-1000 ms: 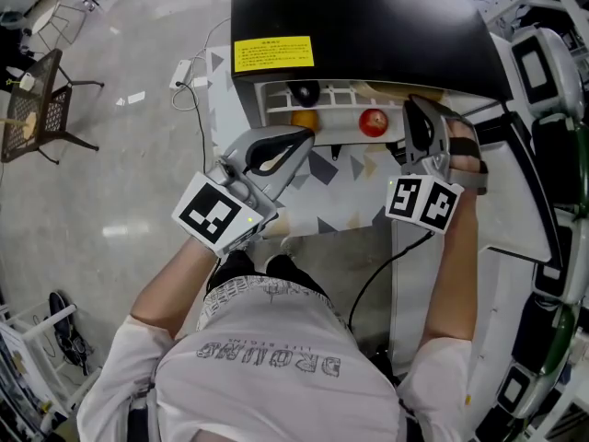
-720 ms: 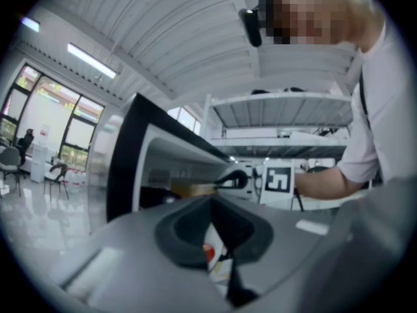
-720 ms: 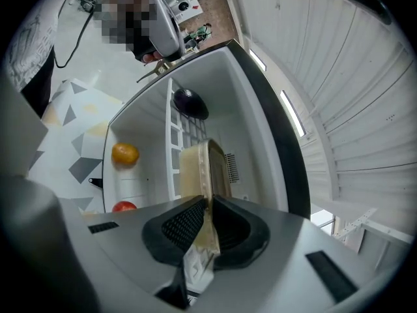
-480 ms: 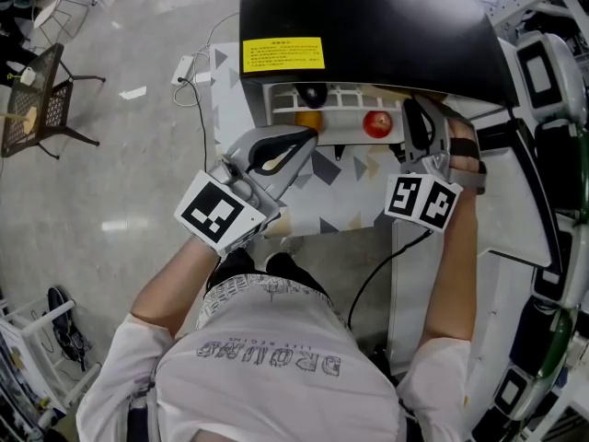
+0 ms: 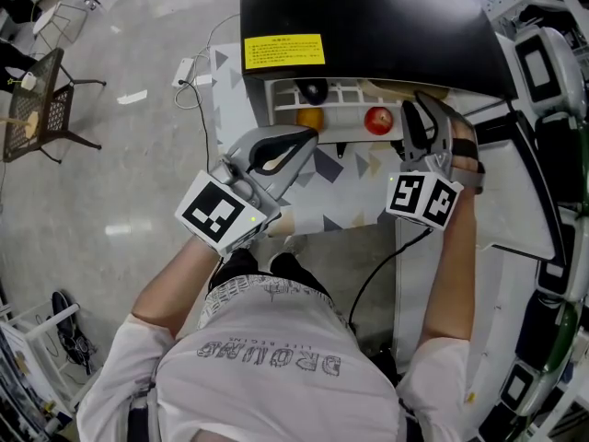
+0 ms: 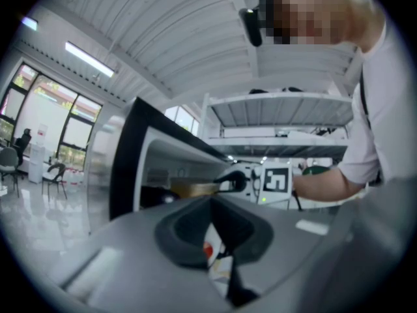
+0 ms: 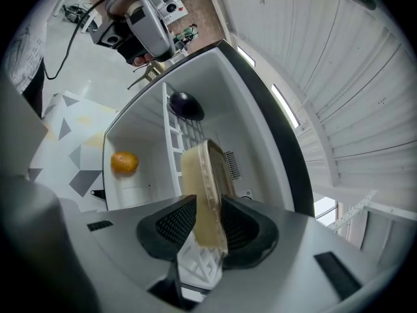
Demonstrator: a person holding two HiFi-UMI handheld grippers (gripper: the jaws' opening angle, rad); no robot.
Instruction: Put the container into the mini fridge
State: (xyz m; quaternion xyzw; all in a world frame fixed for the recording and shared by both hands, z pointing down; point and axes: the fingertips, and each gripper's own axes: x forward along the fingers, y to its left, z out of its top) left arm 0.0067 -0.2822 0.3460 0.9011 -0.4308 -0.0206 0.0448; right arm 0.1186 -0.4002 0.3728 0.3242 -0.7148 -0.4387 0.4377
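Observation:
The black mini fridge (image 5: 368, 17) stands open in front of me. The container (image 7: 203, 194), a shallow tan tub with a clear lid, lies on the white wire shelf (image 7: 172, 142) inside the mini fridge (image 7: 215, 90). My right gripper (image 7: 207, 230) is at the shelf's front with the container between its jaws. The jaws are opening, and a gap shows on one side of the tub. In the head view only a sliver of the container (image 5: 405, 88) shows, ahead of the right gripper (image 5: 416, 109). My left gripper (image 5: 308, 136) hangs shut and empty before the fridge's lower left.
An orange (image 5: 310, 118), a red apple (image 5: 378, 120) and a dark round fruit (image 5: 316, 90) sit in the fridge. A patterned mat (image 5: 350, 187) lies below the fridge opening. A chair (image 5: 41, 109) and a power strip (image 5: 181, 72) are to the left, white racks (image 5: 543, 63) to the right.
The right gripper's jaws have spread a little around the container. Both hands have stayed nearly where they were.

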